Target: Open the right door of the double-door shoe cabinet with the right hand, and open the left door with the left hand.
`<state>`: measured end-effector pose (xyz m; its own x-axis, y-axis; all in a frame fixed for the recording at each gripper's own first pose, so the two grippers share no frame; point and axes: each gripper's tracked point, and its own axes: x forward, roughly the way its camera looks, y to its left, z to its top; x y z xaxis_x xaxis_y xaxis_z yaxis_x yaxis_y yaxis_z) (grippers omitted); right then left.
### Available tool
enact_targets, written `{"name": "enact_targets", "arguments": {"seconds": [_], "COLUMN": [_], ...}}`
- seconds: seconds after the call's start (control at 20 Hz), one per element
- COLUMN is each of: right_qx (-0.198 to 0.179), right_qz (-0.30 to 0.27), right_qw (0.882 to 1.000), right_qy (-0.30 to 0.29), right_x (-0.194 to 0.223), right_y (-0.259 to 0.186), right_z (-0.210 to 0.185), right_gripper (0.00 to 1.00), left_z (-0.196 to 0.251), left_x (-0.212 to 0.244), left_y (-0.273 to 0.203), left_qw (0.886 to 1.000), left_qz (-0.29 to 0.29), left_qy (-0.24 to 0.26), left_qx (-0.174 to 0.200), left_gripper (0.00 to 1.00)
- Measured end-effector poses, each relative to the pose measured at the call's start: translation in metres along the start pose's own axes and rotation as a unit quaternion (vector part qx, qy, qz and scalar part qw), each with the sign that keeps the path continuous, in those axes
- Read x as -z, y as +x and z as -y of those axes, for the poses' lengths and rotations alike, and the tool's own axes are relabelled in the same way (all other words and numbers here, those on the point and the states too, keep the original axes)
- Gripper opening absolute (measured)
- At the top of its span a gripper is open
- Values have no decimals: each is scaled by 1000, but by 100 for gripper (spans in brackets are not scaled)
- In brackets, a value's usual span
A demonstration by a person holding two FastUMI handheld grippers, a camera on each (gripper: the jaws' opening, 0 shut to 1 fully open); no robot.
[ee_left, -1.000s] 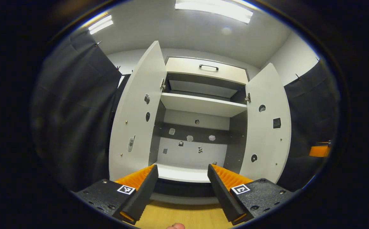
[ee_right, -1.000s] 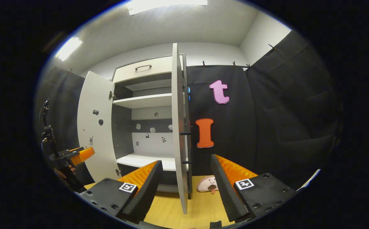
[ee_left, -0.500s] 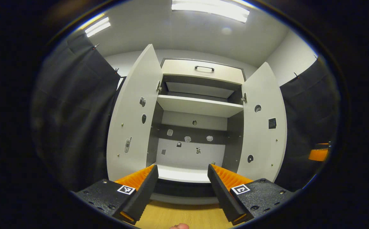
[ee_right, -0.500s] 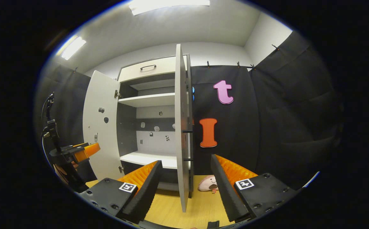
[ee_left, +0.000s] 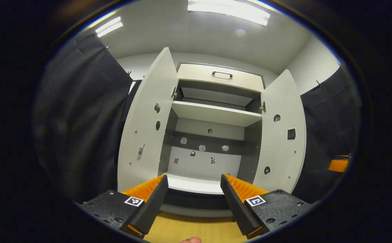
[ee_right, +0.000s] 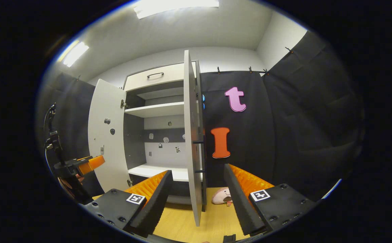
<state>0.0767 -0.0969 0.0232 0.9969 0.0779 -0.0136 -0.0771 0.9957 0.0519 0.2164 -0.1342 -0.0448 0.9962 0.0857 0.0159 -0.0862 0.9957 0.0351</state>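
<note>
The white shoe cabinet stands with both doors swung wide. In the left gripper view the left door [ee_left: 145, 131] and the right door [ee_left: 281, 135] flank the bare shelves [ee_left: 215, 114]. My left gripper [ee_left: 192, 199] is open, back from the cabinet, with nothing between its fingers. In the right gripper view the right door [ee_right: 191, 135] is seen edge-on, its black handle [ee_right: 200, 157] on the far face. My right gripper [ee_right: 197, 199] is open on either side of that door's edge, not touching it. The left gripper [ee_right: 81, 165] shows at far left.
A closed drawer with a black handle [ee_left: 222, 73] tops the cabinet. A small pink plush toy [ee_right: 222, 196] lies on the wooden floor [ee_right: 213, 222] right of the right door. Black cloth walls hang on both sides.
Both views shift only slightly; the hands drift a little. The doors stay wide and both grippers stay open.
</note>
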Motion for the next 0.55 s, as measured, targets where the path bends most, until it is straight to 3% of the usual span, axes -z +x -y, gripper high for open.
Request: {"name": "enact_targets", "arguments": {"seconds": [0.55], "right_qx": [-5], "right_qz": [4], "right_qw": [1000], "right_qy": [4], "right_x": [-3], "right_y": [-5], "right_z": [-11], "right_gripper": [97], "left_z": [-8], "left_x": [-4], "left_y": [-2], "left_qw": [1000], "left_qz": [6], "left_qy": [5], "left_qx": [-10], "left_gripper": [92]}}
